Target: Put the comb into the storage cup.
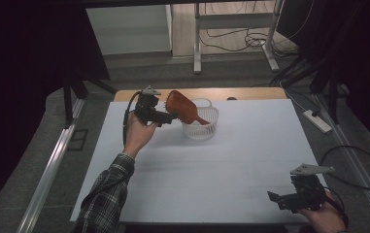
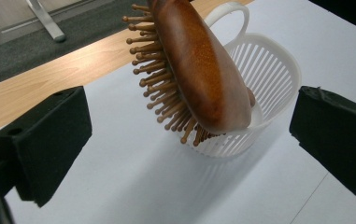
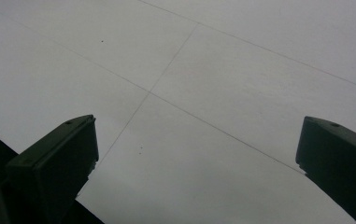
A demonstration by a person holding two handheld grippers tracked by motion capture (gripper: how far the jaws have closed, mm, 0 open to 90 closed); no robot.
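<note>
On the white table (image 1: 221, 179) a white basket (image 1: 201, 127) stands at the far side. A wooden hairbrush (image 1: 181, 108) leans in it, handle down. Just beside, the left gripper (image 1: 169, 116) stands wide, holding nothing. Well apart, the right gripper (image 1: 276, 199) rests wide, empty.

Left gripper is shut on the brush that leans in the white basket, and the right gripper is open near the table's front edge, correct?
Not quite. The left gripper is open: its own view shows the jaws wide apart, touching nothing, with the brush leaning in the basket beyond them. The right gripper part is right.
</note>
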